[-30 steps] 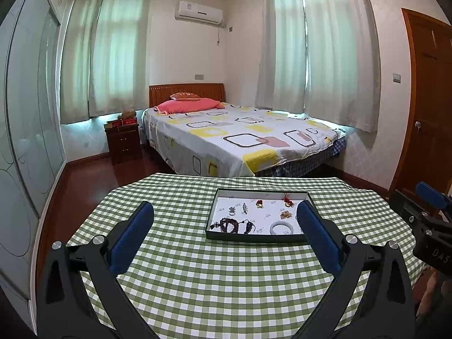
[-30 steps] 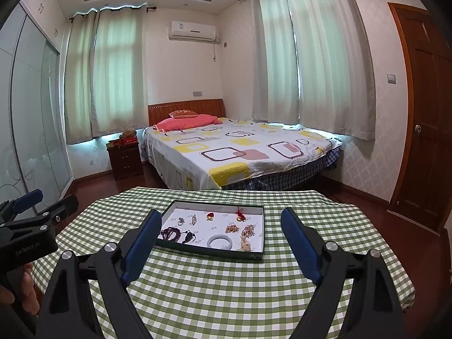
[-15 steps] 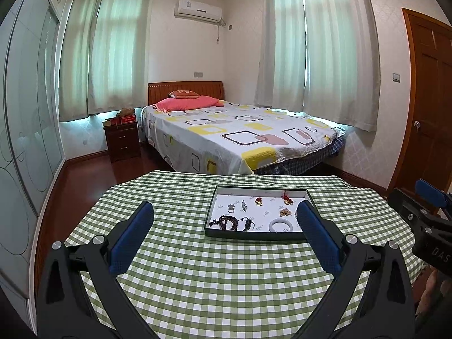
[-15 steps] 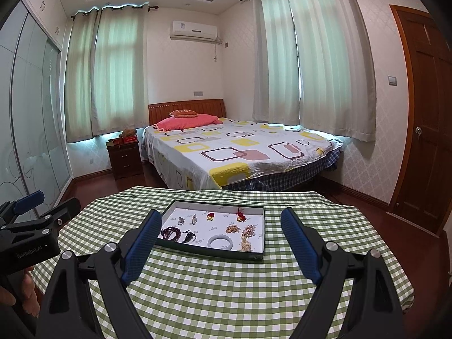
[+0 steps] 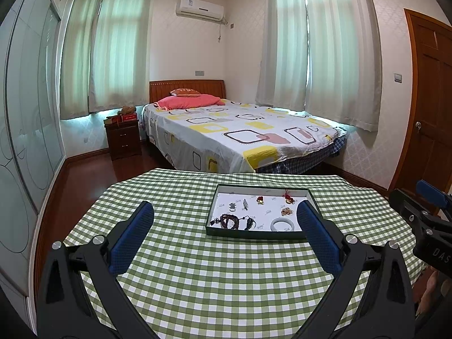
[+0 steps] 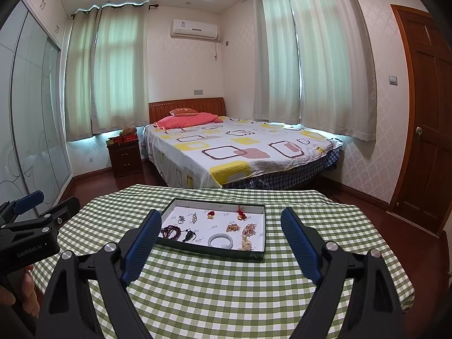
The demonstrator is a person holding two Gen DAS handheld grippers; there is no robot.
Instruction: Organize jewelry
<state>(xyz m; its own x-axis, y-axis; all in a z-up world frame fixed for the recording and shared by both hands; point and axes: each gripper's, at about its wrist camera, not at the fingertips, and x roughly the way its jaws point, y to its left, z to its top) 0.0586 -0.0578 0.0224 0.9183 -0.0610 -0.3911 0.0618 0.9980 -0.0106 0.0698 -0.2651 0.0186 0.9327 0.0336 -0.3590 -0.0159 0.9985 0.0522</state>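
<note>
With the left gripper point(image 5: 223, 223) and right gripper point(image 6: 220, 231) both spread wide and holding nothing above the checked tablecloth point(image 6: 226, 288), every piece, from dark bead bracelet point(image 6: 170, 231) to white bangle point(image 6: 220, 240), lies spaced inside the shallow tray point(image 6: 209, 251), fitting either sorted or awaiting sorting.

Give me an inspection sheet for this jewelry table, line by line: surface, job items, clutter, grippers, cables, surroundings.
Surface: table under a green checked cloth, flat.
Job's things: shallow tray holding dark bead bracelet, white bangle, red knot charm, beige bead clusters, small pendants.
Clutter: nothing seen on the cloth outside the tray.
Grippers: left gripper open, empty, short of the tray; right gripper open, empty, above the near edge.
Cables: cord hanging from the air conditioner; none on the table.
Surroundings: bed, nightstand, curtains, door.
</note>
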